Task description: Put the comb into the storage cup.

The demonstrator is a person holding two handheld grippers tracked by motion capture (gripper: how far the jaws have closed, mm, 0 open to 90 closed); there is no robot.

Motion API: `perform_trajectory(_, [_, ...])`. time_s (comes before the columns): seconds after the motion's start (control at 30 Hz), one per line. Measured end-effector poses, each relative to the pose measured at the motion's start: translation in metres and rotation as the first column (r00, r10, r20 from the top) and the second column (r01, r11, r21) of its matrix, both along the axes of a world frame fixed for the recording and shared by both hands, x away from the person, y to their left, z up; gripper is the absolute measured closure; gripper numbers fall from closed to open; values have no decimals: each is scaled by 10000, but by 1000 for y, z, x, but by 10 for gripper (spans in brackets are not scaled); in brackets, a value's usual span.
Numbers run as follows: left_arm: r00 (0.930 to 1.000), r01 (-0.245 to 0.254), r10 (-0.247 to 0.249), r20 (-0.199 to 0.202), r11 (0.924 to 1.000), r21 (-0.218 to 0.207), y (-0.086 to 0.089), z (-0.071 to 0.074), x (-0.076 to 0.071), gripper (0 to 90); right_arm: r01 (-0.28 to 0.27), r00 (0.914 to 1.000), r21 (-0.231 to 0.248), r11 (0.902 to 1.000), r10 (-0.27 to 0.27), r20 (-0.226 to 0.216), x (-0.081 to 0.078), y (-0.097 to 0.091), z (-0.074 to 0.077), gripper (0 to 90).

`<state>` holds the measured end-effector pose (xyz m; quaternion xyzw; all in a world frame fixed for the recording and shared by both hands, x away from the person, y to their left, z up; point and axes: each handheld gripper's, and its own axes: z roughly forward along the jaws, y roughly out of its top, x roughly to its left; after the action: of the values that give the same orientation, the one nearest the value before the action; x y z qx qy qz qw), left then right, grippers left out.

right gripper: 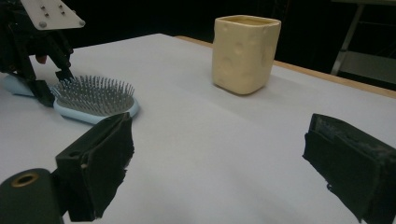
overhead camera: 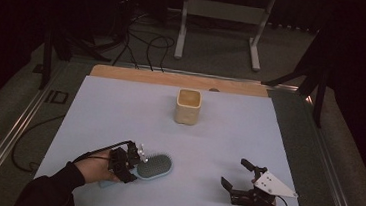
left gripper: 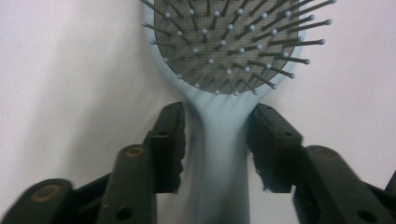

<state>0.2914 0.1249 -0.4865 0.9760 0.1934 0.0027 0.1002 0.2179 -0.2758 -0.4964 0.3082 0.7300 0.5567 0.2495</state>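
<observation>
The left gripper (overhead camera: 126,162) straddles the handle of a pale blue hairbrush (left gripper: 223,135), lying bristles up near the table's (overhead camera: 120,107) front left. Its pads sit at the narrow neck, seemingly touching, for a steady lift. The right gripper (overhead camera: 238,177) rests wide open and empty. A cream cup (overhead camera: 188,106) stands well apart; nothing blocks the way.

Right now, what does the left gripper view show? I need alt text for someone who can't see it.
A pale blue hairbrush lies bristles up on a white table, its handle between the left gripper's two black jaws. The jaws flank the neck just below the head; whether the pads press on it is unclear.
</observation>
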Motion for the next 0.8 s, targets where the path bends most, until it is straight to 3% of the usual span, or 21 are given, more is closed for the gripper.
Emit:
perform_trajectory(0.33, [9999,84,-86,83,9998,171,-3,0,-3,668,18,10000,-13,10000,-18,-24,0,0,0,80])
perform_trajectory(0.53, [10000,-94,92,34,9978,650,-10,0,-3,689,2,9999,-13,10000,-2,-128,0,2,-1,80])
perform_trajectory(0.63, [10000,-92,92,-10,9980,629,-10,0,-3,696,9,10000,-26,10000,-9,-89,0,2,-1,80])
perform_trajectory(0.8, [9997,-68,58,254,9992,401,-7,0,-6,700,66,9999,4,10000,-66,-118,1,0,-1,80])
